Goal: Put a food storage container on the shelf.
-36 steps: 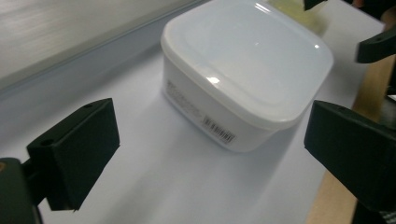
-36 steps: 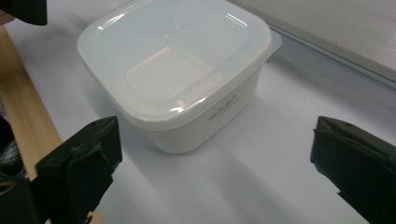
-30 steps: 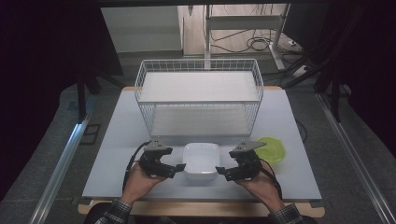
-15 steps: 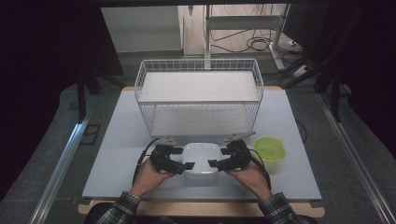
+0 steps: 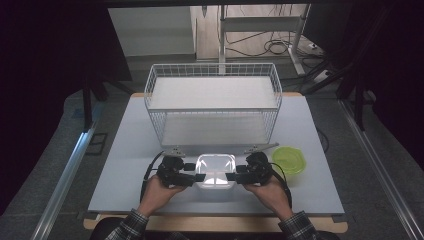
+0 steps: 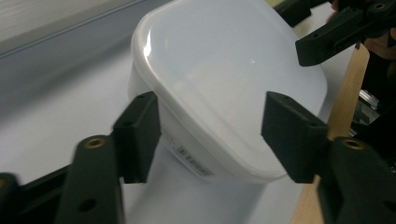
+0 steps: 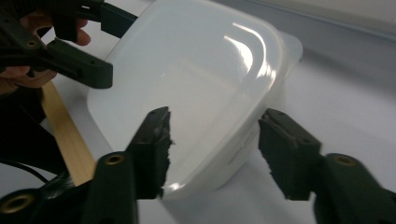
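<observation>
1. One white container [image 5: 215, 171] sits on the worktop [image 5: 125, 165], near its front edge.
2. Two claws flank it: the left claw [image 5: 199, 177] and the right claw [image 5: 231, 176], jaws just closing, straddle its rim, not yet clenched.
3. One wire basket [image 5: 214, 100] stands behind; one green lid [image 5: 288, 160] lies at the right.

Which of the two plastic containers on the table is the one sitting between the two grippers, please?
The white square container at the table's near edge; a gripper flanks it on each side. The green round one sits apart, to the right.
</observation>
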Motion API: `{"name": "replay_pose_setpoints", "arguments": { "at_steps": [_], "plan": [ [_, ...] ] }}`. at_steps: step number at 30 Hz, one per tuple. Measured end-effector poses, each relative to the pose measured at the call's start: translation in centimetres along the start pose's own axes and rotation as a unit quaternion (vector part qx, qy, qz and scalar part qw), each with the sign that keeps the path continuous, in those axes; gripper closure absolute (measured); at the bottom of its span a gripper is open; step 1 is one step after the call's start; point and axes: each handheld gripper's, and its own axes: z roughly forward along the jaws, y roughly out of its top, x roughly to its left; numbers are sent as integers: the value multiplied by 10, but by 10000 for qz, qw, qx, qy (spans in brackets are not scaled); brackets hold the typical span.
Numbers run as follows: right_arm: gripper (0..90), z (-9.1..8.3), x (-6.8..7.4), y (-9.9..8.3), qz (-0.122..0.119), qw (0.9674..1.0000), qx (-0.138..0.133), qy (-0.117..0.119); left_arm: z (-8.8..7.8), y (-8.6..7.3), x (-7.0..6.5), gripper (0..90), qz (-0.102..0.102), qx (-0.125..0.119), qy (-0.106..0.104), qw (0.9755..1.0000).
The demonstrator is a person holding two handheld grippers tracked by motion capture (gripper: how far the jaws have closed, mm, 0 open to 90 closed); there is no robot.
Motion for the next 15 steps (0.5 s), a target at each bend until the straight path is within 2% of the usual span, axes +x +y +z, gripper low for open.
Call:
{"name": "replay_pose_setpoints", "arguments": {
  "at_steps": [2, 3, 7, 9, 13, 15],
  "plan": [
    [569, -5, 2, -4, 194, 9998, 10, 42, -3, -1, -5, 455, -29, -2, 102, 9999],
    [569, -5, 2, -4, 194, 9998, 10, 42, -4, -2, -8, 455, -70, 10, 159, 9998],
    [642, -11, 8, -6, 284, 9996, -3, -64, -10, -3, -16, 551, -236, 11, 368, 9990],
    [671, -12, 9, -6, 336, 9993, -57, -130, -13, -5, -18, 604, -320, -100, 421, 9985],
    [732, -14, 10, -5, 370, 9988, -219, -216, -18, -6, -20, 674, -308, -263, 551, 9977],
    [780, -15, 9, -6, 387, 9984, -315, -255, -19, -6, -21, 742, -307, -351, 626, 9969]
  ]
}}
